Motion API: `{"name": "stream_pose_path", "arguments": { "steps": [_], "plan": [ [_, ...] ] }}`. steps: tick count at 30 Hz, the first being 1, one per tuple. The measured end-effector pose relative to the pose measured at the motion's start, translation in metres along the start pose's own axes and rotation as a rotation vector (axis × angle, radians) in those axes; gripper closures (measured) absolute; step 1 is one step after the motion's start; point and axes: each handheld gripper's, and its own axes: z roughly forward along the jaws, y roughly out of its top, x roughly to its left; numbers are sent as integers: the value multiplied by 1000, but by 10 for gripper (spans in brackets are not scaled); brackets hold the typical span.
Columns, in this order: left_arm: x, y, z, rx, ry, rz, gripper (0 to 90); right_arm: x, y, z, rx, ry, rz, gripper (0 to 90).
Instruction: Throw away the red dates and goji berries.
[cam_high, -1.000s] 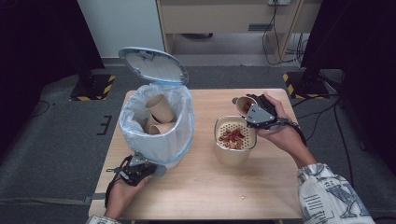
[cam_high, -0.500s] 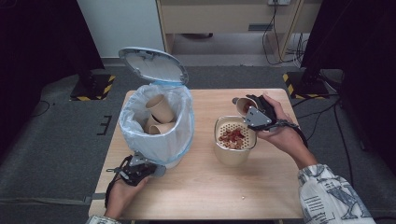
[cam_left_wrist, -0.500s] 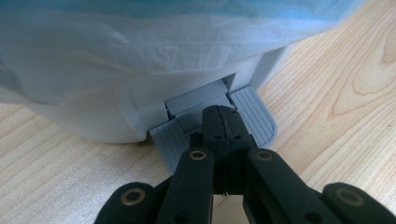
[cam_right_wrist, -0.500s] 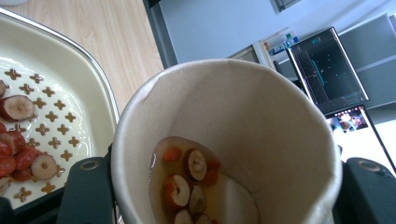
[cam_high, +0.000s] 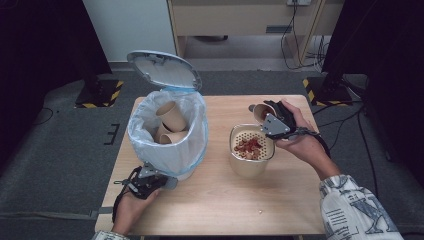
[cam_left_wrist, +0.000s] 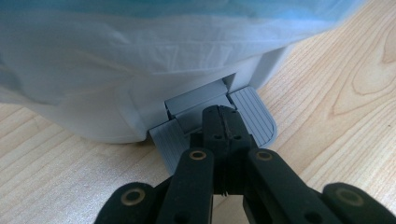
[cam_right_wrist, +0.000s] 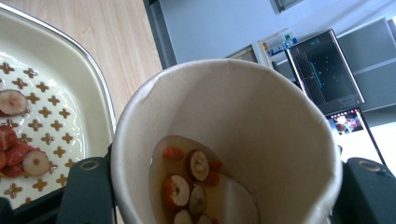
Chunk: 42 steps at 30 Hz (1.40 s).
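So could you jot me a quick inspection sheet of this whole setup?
Surface: wooden table, one small crumb near the front edge.
Job's things: paper cup with fruit slices and liquid, tilted; strainer bowl holding fruit; lined bin, lid up, with used cups inside.
Clutter: nothing seen.
Grippers: right tool shut on paper cup; left tool shut, on the bin's pedal.
Cables: floor cables behind the table.
Surroundings: grey floor, wooden cabinet.

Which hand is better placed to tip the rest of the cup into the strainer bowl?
The right. The right gripper is shut on the paper cup, tilted beside the strainer bowl. The left gripper is shut and presses the bin's pedal, so it is occupied.
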Motion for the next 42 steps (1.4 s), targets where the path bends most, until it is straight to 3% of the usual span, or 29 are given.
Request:
{"name": "stream_pose_path", "arguments": {
  "steps": [13,27,42],
  "plan": [
    [0,0,0,0,1,1,900,2,3,-2,-23,11,-19,333],
    [0,0,0,0,1,1,900,4,6,-8,-71,11,-80,334],
    [0,0,0,0,1,1,900,8,7,-11,-71,-9,-136,335]
  ]
}}
